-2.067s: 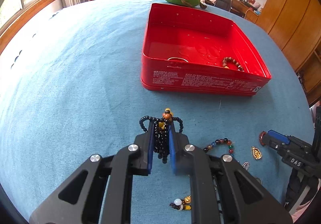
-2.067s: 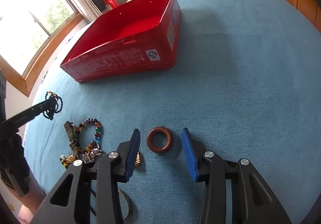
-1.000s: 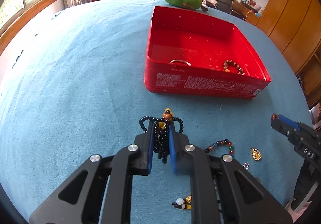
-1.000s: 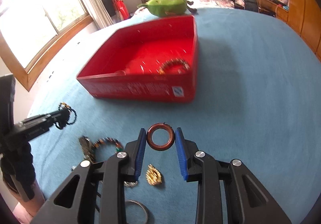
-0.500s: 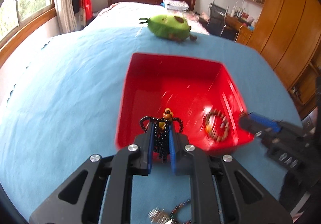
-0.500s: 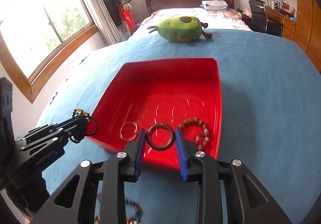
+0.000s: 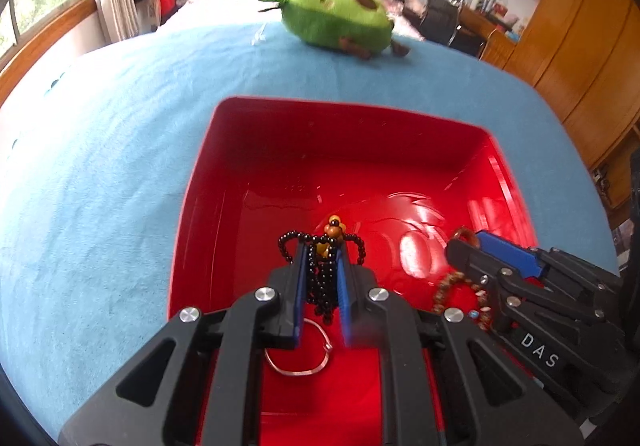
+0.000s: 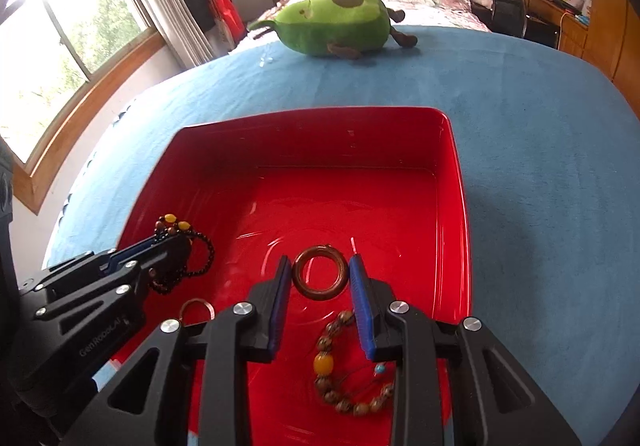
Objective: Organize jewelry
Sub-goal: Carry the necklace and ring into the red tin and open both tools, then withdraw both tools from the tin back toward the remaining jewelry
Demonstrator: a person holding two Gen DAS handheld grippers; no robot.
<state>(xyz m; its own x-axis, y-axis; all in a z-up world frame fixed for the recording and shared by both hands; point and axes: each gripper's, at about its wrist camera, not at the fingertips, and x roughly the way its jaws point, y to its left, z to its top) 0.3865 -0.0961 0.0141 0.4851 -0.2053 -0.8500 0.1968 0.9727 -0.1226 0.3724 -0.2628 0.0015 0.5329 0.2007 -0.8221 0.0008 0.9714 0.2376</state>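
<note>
1. Left wrist view: the left gripper (image 7: 322,266) is clenched on a black bead string (image 7: 323,278), held over the red box (image 7: 208,174).
2. The right gripper (image 8: 320,278) grasps a brown ring (image 8: 319,277) above the same box.
3. A wire hoop (image 7: 298,354) and a brown bead bracelet (image 8: 344,370) lie on the box floor below both grippers.
4. A green plush toy (image 8: 336,24) sits beyond the box on the blue cover (image 8: 540,166).
</note>
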